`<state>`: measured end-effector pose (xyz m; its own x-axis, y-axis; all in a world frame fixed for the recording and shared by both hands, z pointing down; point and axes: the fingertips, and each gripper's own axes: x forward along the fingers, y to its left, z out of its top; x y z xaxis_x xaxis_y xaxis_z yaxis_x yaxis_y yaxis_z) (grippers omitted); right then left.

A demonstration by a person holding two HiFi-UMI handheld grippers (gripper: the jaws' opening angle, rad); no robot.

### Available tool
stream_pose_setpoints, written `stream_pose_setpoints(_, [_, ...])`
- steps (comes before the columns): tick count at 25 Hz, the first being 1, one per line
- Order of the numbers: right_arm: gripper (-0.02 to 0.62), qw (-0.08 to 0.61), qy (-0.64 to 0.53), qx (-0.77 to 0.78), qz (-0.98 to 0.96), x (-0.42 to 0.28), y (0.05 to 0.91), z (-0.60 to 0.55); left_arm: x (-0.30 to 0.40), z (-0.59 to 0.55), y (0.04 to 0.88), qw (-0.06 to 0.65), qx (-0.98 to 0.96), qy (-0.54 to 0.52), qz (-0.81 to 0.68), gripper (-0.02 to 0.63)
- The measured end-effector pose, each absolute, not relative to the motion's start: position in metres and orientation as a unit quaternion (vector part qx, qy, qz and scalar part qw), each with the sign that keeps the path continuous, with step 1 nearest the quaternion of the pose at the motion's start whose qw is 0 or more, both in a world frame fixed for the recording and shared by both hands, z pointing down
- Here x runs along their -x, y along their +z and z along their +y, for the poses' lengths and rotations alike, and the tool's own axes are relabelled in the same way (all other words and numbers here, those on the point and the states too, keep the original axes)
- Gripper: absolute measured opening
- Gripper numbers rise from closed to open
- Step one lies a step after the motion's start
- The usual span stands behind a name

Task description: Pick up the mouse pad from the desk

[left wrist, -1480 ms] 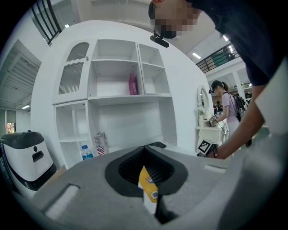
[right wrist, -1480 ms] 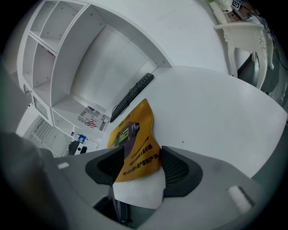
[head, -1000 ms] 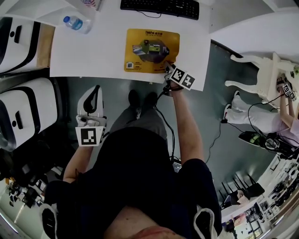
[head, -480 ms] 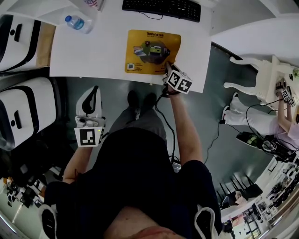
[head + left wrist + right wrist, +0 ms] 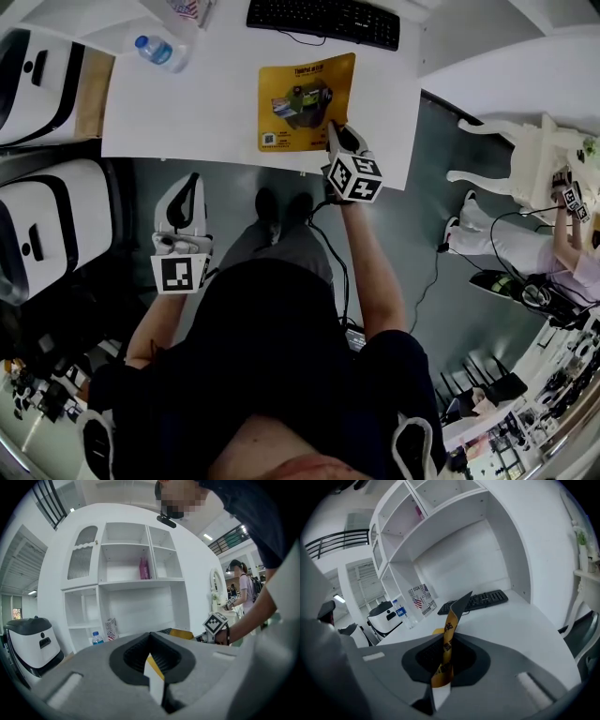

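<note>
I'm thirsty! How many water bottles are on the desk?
1. The water bottle sits near the far left corner of the desk, beside a printed box. No other bottle shows on the desk.

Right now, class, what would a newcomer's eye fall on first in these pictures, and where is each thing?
The yellow mouse pad stands out first against the white desk, its near corner pinched in the right claw, whose jaws have just been closing on it. Beyond it lies a black keyboard, and the left claw hangs shut and empty off the desk at the person's left.
</note>
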<state>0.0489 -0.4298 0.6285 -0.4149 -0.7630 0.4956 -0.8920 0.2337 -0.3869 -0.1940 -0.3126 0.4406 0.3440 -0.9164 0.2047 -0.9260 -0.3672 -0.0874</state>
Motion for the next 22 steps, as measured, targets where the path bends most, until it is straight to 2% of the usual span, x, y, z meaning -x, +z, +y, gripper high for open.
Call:
stream_pose_setpoints(4, [0.017,0.095,0.285,-0.528,-0.794,-0.044,0.599,-0.431,0.196,-0.311,0.437,-0.004,-0.825,0.114,-0.554,0.003])
stream_pose_setpoints(8, [0.017,0.09,0.248,-0.525,-0.809,-0.044,0.572,-0.429,0.193,-0.313,0.429,0.009,-0.82,0.096,-0.565,0.003])
stream_pose_setpoints(22, [0.017,0.104,0.113,-0.55,-0.821,-0.069,0.483,-0.403,0.186,-0.312,0.41,-0.02,-0.825,0.082,-0.559,0.003])
